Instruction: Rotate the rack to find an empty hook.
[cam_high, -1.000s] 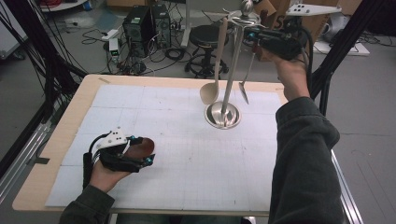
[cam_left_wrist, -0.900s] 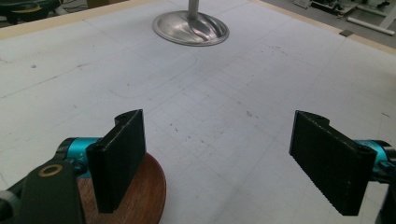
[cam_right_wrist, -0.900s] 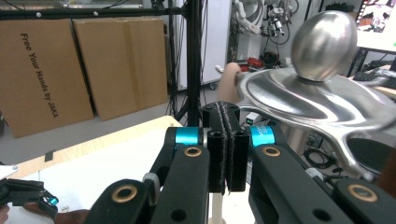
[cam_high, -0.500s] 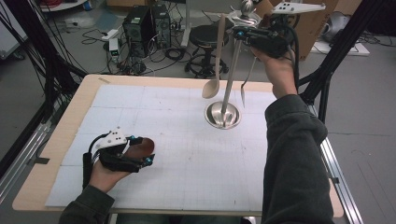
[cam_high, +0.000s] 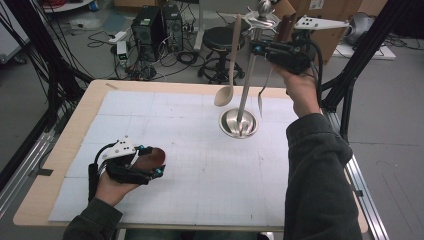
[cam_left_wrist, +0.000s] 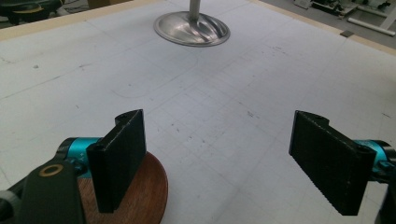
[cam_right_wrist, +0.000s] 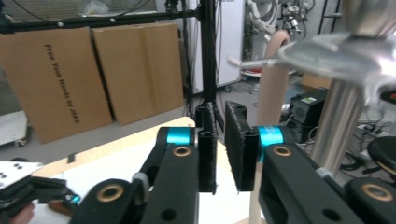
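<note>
Right tool (cam_high: 261, 48) beside stand top (cam_high: 263, 20), jaws narrowly parted, just opening, empty.

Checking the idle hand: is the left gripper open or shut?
Open: on the left gripper the jaws stand wide apart above the mat, gripping nothing.

A wooden table (cam_high: 75, 130) carries a white grid mat (cam_high: 200, 170), on which a steel stand (cam_high: 239, 122) rests.
</note>
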